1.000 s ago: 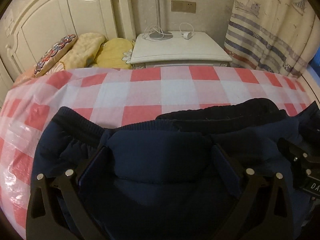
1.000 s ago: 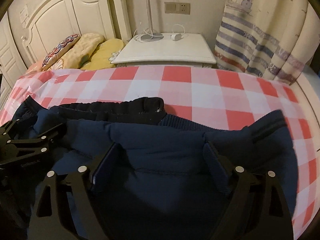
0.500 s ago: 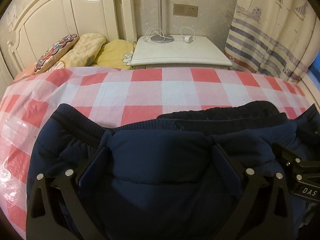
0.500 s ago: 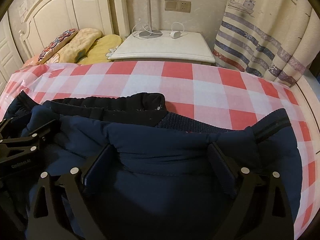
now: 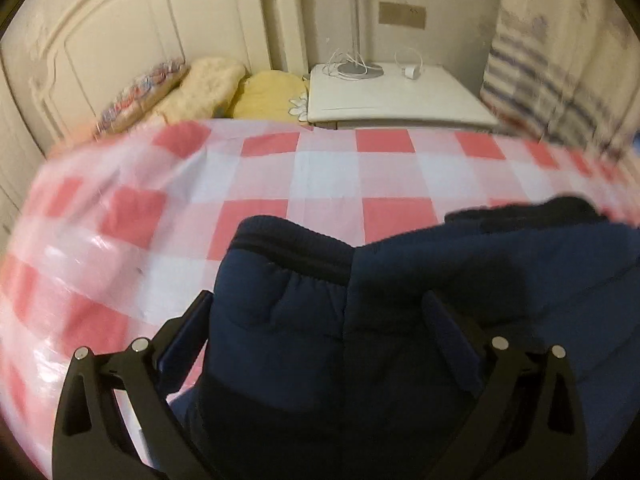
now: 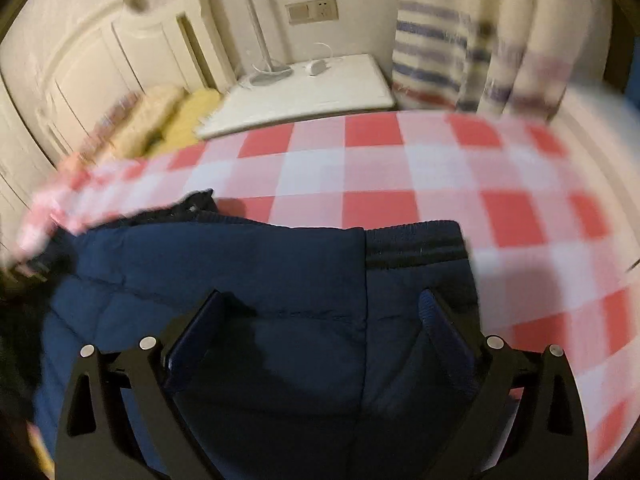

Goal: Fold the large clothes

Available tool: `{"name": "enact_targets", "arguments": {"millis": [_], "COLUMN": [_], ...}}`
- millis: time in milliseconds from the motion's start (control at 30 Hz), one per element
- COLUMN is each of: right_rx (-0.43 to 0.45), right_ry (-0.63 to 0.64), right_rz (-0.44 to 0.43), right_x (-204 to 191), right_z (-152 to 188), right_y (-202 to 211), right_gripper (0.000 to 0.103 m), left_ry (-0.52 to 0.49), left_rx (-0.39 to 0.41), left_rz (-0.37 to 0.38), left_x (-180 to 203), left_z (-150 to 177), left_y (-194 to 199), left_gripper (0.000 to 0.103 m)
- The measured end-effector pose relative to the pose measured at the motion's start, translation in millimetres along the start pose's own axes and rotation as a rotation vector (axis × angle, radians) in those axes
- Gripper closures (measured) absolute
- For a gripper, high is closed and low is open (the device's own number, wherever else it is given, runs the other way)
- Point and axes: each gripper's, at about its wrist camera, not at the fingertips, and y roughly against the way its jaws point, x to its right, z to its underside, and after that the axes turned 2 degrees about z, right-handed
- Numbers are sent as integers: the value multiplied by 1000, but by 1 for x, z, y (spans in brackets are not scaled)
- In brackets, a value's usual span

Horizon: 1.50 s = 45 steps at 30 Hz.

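Observation:
A dark navy padded jacket lies on the red-and-white checked bed cover. In the left wrist view a ribbed cuff or hem shows at its left end. My left gripper is open, its fingers wide apart over that left end. In the right wrist view the jacket fills the lower middle, with a ribbed band at its right end. My right gripper is open above that right end. Neither gripper holds cloth.
A white nightstand with a lamp base and cables stands behind the bed. Pillows lie against the cream headboard at the left. A striped curtain hangs at the right.
Both grippers have swung outward, the left one leftward and the right one rightward. Each now sits over an outer end of the jacket, and the other gripper has left each view.

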Motion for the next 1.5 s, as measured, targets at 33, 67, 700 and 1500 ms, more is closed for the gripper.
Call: {"name": "enact_targets", "arguments": {"millis": [33,67,700,1500], "right_rx": [9,19,130,-20], "right_ry": [-7,-14,94,243], "right_rz": [-13,-25,8,56], "right_x": [1,3,-62,-110], "right_z": [1,2,12,47], "right_y": [0,0,64,18], "right_gripper": [7,7,5,5], "left_ry": [14,34,2,-20], "left_rx": [-3,-18,258,72], "left_rz": [13,38,28,49], "left_x": [-3,-8,38,73], "left_z": [0,-1,10,51], "left_y": [-1,-5,103,50], "left_gripper": [2,2,2,3]}}
